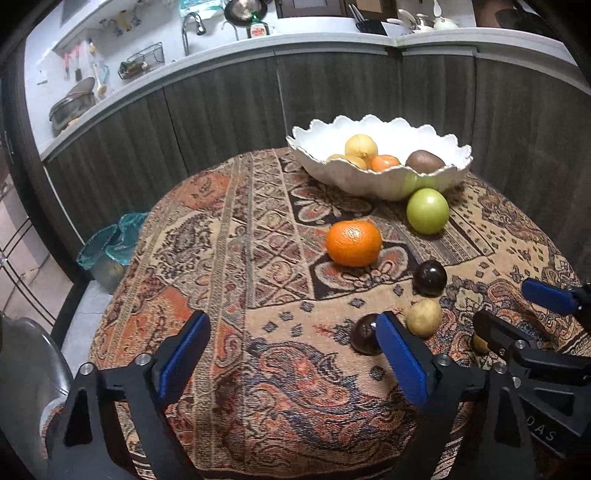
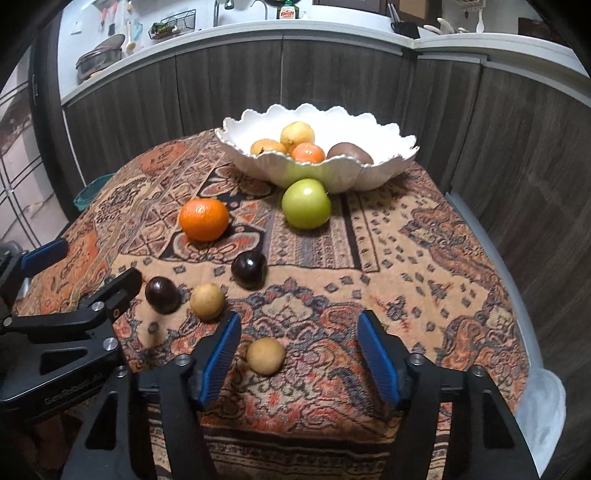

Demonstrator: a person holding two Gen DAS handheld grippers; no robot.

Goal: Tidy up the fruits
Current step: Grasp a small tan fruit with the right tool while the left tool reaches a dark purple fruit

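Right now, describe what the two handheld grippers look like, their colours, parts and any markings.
Both match. The left gripper and right gripper have black angular frames with triangular cutouts, silver bolt heads at the joints, and two fingers faced with ribbed blue pads. Pale lettering runs along each body, too blurred to read. No cables or sleeves show.

- A patterned woven cloth (image 2: 388, 266) in orange, tan and dark blue covers the round bench.
- Dark wood-grain cabinet fronts (image 1: 229, 107) curve behind it, under a pale grey worktop (image 1: 332, 40).
- A curved chrome tap (image 1: 190, 29) stands at the worktop's far edge, with a green-capped dish soap bottle (image 1: 258, 27) near it.
- A black wire rack (image 1: 142, 61) stands left of the tap.
- A bin lined with a teal bag (image 1: 110, 247) stands on the floor beside the bench.
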